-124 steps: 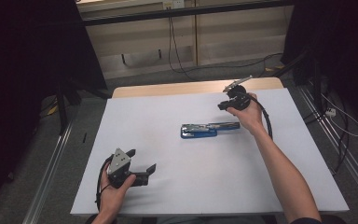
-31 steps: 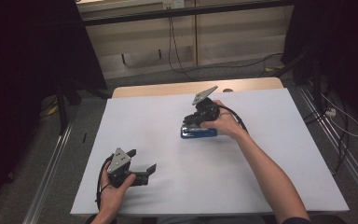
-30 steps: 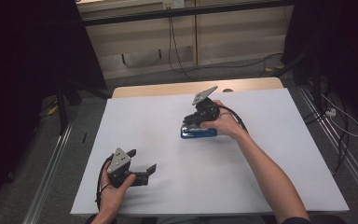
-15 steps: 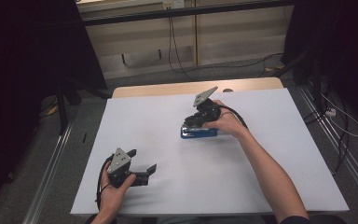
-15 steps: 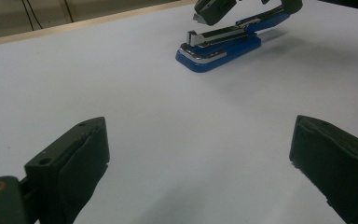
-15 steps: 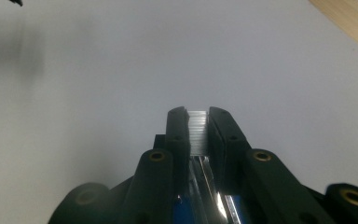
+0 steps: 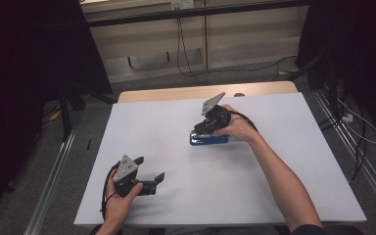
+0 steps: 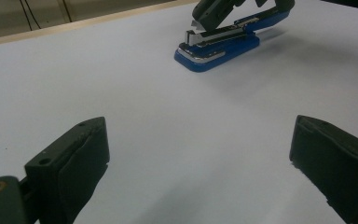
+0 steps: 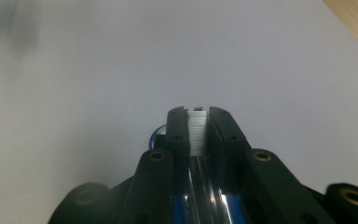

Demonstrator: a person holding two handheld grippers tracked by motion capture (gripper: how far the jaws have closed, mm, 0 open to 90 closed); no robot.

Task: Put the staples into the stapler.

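Observation:
A blue stapler (image 7: 214,140) (image 8: 223,50) lies on the white table top (image 7: 274,186), with its metal staple channel (image 9: 205,186) facing up. My right gripper (image 7: 199,128) (image 9: 197,112) sits over the stapler's left end, shut on a silver strip of staples (image 9: 197,133) right above that channel. In the left gripper view the right gripper (image 8: 209,14) shows at the stapler's near end. My left gripper (image 7: 151,167) (image 8: 198,126) rests at the table's near left, open and holding nothing, pointed toward the stapler.
A strip of bare wood (image 7: 176,93) runs along the table's far edge. Cables (image 7: 186,58) trail on the floor beyond it. Metal rails (image 7: 54,186) flank both sides of the table.
My right gripper has come from the far right of the table down to the stapler, and has kept still there over the last second. The left gripper has not moved.

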